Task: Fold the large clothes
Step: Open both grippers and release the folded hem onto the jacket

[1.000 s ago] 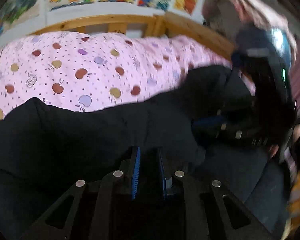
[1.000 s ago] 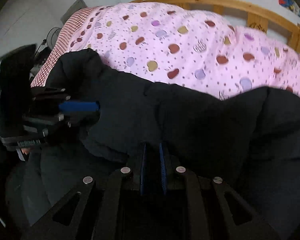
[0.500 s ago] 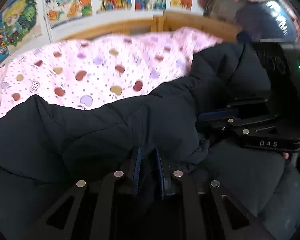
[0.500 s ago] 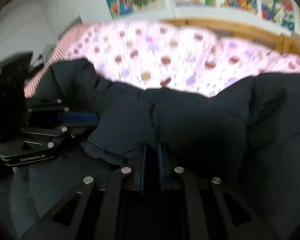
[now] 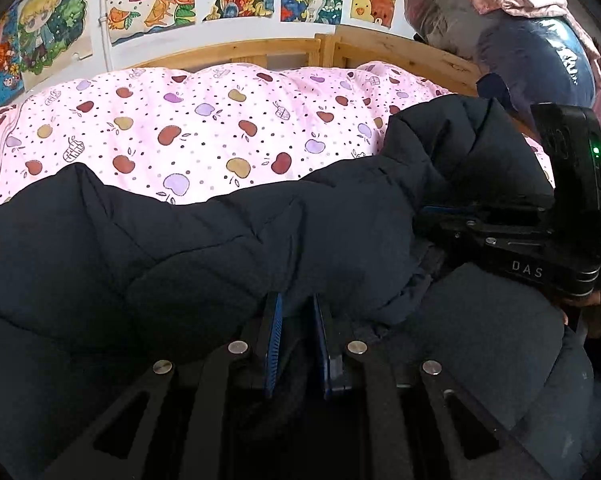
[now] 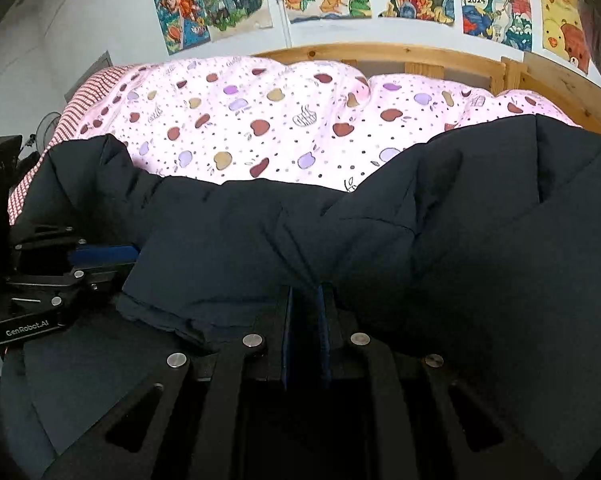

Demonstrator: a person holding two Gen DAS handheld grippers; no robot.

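A dark padded jacket [image 5: 220, 248] lies on the pink apple-print quilt [image 5: 204, 128], just ahead of both grippers. It looks bulky, soft and probably slippery, best held at its folded edge. Left gripper [image 5: 296, 312] and right gripper [image 6: 303, 300] each pinch that edge narrowly. No containers show.

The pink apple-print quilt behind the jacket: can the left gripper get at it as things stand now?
Probably not yet. The left gripper is shut on the black jacket, whose raised fold lies between it and the pink quilt. It must release first.
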